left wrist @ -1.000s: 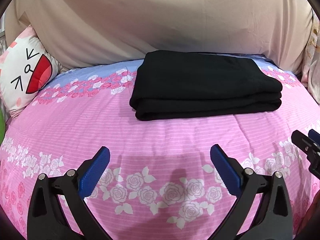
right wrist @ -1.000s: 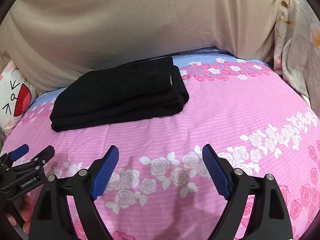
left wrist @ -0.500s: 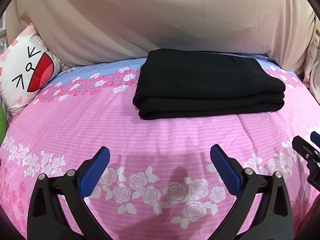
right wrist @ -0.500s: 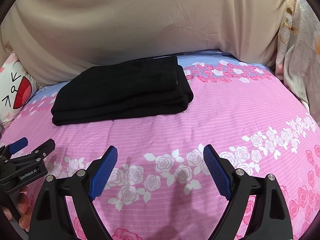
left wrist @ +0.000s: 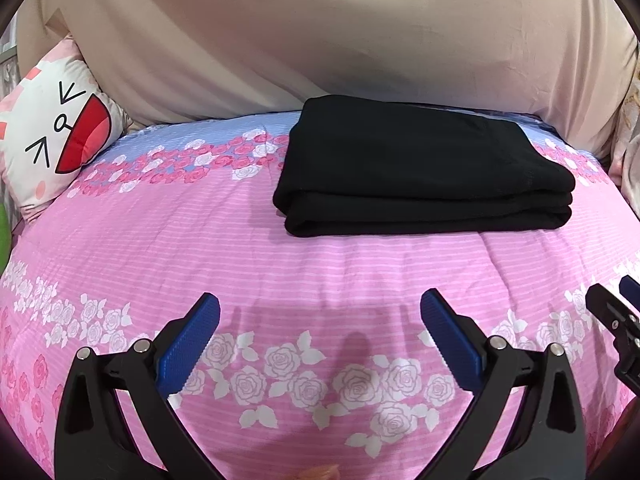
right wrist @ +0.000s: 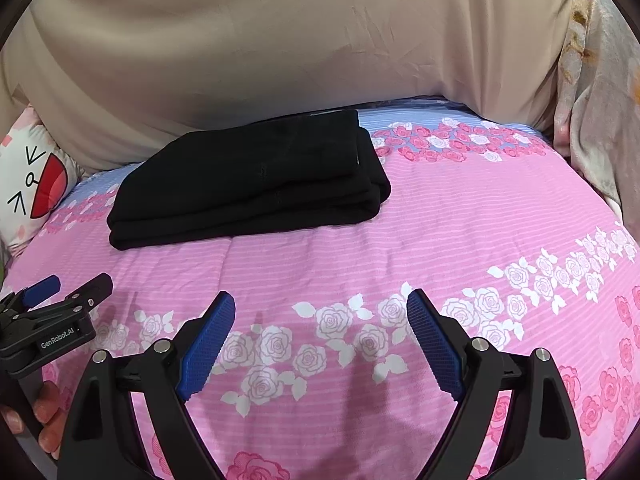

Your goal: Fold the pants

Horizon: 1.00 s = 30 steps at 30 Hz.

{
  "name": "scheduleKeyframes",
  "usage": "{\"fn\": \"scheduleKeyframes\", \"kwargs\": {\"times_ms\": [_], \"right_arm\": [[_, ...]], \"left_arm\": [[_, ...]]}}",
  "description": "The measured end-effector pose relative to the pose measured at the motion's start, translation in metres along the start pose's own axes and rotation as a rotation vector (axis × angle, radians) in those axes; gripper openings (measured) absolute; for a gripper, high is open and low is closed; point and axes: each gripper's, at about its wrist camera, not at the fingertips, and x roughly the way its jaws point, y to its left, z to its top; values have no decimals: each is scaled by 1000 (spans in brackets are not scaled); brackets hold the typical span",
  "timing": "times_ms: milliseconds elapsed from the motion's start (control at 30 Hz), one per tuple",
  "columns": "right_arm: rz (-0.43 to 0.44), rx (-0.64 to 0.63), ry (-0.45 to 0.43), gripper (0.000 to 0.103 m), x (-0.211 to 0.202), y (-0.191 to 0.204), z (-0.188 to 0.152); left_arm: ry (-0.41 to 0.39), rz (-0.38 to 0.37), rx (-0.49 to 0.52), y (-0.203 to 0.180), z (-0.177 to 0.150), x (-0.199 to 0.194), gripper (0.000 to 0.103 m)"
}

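Observation:
The black pants lie folded in a neat flat stack on the far part of the pink floral bed cover. They also show in the right wrist view, left of centre. My left gripper is open and empty, hovering above the cover well short of the pants. My right gripper is open and empty too, at about the same distance. The left gripper shows at the left edge of the right wrist view; the right gripper shows at the right edge of the left wrist view.
A white cartoon-face pillow leans at the far left. A beige sheet hangs behind the bed. A pale floral curtain hangs at the right. The pink cover stretches right of the pants.
Both grippers have drifted slightly back and to the left; the pants sit a little lower and further right in both views. Jaws stay open; the pants have not moved.

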Motion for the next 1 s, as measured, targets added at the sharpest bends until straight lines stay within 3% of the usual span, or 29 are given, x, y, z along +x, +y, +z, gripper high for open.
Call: {"fn": "scheduleKeyframes", "kwargs": {"times_ms": [1000], "right_arm": [[-14,-15,-1,86,0,3,-1]], "left_arm": [[-22,-11,19,-5,-3,-4,98]]}}
